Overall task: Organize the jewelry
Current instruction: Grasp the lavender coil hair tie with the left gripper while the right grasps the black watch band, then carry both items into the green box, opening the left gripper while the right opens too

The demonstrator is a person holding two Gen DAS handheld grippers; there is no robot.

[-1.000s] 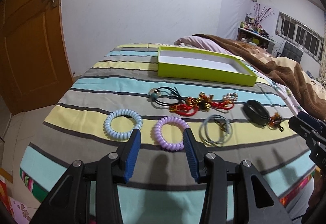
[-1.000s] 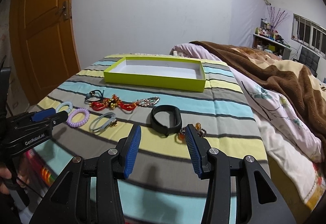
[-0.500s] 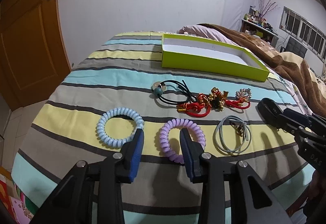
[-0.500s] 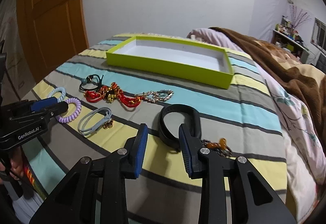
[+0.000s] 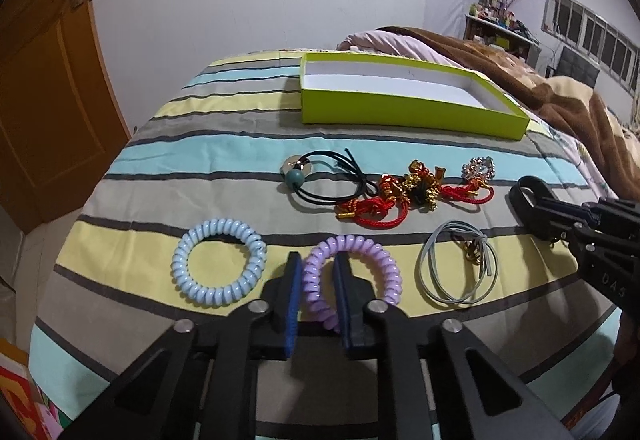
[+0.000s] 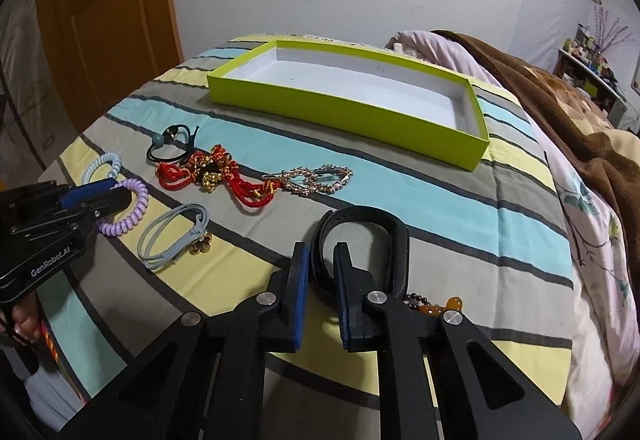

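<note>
Low in the frame, the left gripper (image 5: pixel 316 276) is closing its jaws around the near-left side of the purple spiral hair tie (image 5: pixel 352 280) on the striped bedsheet (image 5: pixel 200 144); likewise the right gripper (image 6: pixel 320 268) closes around the black rubber wristband (image 6: pixel 360 240), lime-green cardboard box (image 6: pixel 348 112) open above.

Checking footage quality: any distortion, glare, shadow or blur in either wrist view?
Left wrist view: strong fisheye bend, dark corner vignette; glare dots on the purple coil tie; soft claw shadows on the striped bedspread; sharp. Right wrist view: same curvature, green box edges bowed; black band underexposed; no motion blur.
</note>
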